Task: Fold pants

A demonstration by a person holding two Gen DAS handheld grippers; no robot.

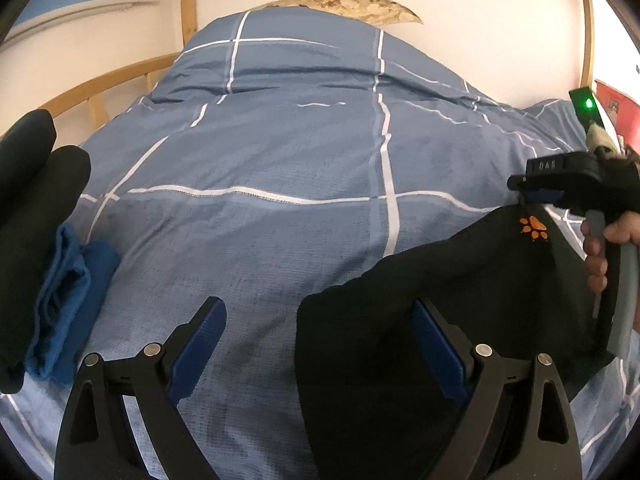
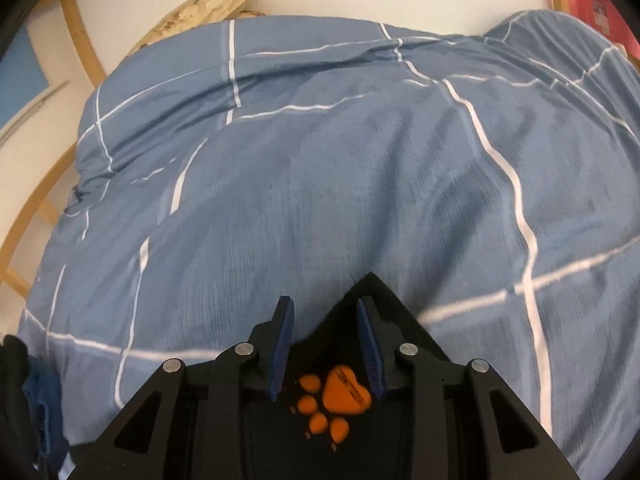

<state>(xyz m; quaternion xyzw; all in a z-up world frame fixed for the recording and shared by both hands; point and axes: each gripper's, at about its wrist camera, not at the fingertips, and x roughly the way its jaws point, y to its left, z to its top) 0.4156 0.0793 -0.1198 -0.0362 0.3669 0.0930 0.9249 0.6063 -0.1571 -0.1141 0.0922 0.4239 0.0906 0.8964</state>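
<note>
Pants point(image 2: 360, 420) between right claw point(image 2: 326, 312) pads.

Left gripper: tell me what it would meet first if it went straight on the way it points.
Probably the blue checked duvet. The left gripper angles down at it, jaws wide open, with bare cover between them; the black pants lie only under its right finger. Depth is unclear.

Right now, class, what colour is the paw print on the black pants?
Orange; the paw print shows best in the right wrist view.
</note>
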